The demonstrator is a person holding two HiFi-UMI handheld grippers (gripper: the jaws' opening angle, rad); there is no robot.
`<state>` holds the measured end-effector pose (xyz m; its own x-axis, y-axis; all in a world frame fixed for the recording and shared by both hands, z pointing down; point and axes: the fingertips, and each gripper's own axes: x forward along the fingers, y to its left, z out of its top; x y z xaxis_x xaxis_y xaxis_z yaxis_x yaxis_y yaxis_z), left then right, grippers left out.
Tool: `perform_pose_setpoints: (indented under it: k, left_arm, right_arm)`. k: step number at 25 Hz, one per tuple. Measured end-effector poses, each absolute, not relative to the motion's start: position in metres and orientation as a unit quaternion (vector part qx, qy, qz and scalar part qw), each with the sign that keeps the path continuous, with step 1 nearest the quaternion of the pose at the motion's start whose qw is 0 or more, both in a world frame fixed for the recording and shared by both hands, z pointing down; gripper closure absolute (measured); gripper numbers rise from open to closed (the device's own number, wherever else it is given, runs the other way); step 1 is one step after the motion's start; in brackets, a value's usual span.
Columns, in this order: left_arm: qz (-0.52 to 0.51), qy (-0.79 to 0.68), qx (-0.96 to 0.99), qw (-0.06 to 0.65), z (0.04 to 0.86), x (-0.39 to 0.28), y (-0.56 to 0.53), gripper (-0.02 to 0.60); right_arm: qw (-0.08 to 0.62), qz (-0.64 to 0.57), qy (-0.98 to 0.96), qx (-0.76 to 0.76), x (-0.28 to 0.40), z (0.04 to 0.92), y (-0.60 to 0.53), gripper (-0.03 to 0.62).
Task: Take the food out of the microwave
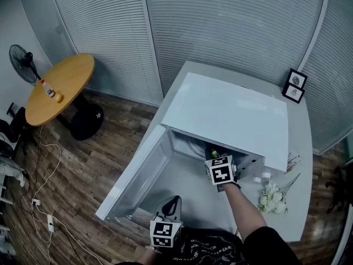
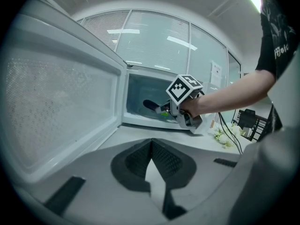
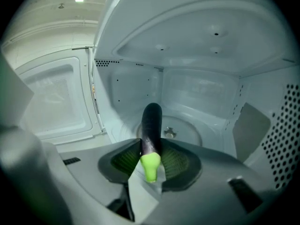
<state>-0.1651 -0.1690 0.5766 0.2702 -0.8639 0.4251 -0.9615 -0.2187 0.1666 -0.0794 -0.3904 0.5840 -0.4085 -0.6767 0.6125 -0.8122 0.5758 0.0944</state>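
Observation:
The white microwave [image 1: 231, 115] stands on a pale counter with its door [image 1: 138, 175] swung wide to the left. A dark purple eggplant [image 3: 151, 130] with a green stem end sits between the pads of my right gripper [image 3: 151, 161], which is shut on it inside the cavity, above the glass turntable [image 3: 187, 130]. In the left gripper view the eggplant [image 2: 152, 106] sticks out of that gripper at the microwave's opening. My left gripper [image 2: 151, 158] hangs back in front of the door, its pads together with nothing between them.
White flowers [image 1: 273, 199] lie on the counter right of the microwave, and two framed pictures [image 1: 295, 85] stand at its far corner. A round wooden table [image 1: 58, 87] and a fan [image 1: 22, 62] are off to the left on the wooden floor.

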Motion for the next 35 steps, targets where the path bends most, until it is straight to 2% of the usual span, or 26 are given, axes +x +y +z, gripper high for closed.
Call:
perform_pose_setpoints:
  k: [16, 35]
  left_arm:
    - [0.119, -0.591, 0.775, 0.189, 0.572, -0.158, -0.167, 0.574]
    - [0.115, -0.583, 0.786, 0.168, 0.565, -0.150, -0.164, 0.574]
  right_arm:
    - [0.299, 0.083, -0.842, 0.442, -0.067, 0.563, -0.363, 0.465]
    - [0.287, 0.111, -0.833, 0.459, -0.048, 0.567, -0.321, 0.465]
